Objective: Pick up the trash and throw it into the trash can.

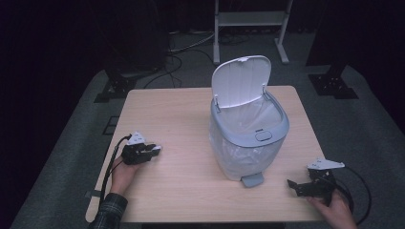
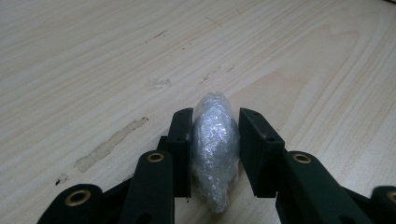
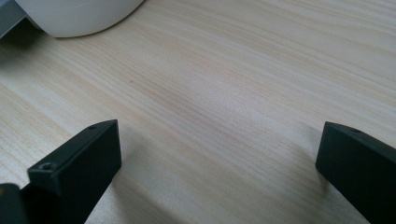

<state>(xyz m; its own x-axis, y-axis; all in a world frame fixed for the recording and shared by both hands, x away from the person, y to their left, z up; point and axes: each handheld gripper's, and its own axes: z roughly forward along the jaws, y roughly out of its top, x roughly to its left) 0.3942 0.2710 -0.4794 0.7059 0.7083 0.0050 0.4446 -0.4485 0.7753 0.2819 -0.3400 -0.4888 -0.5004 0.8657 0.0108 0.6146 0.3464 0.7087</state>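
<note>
Seen from the high view, a person sits at a pale wooden bench (image 1: 181,119) with a tool in each hand. The left tool (image 1: 154,151) lies low on the bench near its left edge, a small pale wad (image 1: 157,149) at its tip. The right tool (image 1: 292,185) rests near the opposite corner, its jaws pointing across the bench toward the left tool. Between the two tools, farther from the person, stands a white pedal bin (image 1: 246,138) with a grey rim and a clear liner; its lid (image 1: 241,81) is tipped up and its pedal (image 1: 252,179) faces the person, closer to the right tool than to the left.

In the left gripper view, the left tool (image 2: 215,135) is clamped on a wad of crinkled clear plastic (image 2: 215,149). Both black pads press its sides, and the wad pokes out beyond the jaw tips and down toward the bench (image 2: 116,60), whose surface is scuffed ahead of the tool.

In the right gripper view, the right tool (image 3: 219,154) stands wide open with bare wood grain of the bench (image 3: 243,84) between its jaws. The rounded white base of the pedal bin (image 3: 79,16) sits ahead of the tool, at the upper left, well apart from the jaw tips.
</note>
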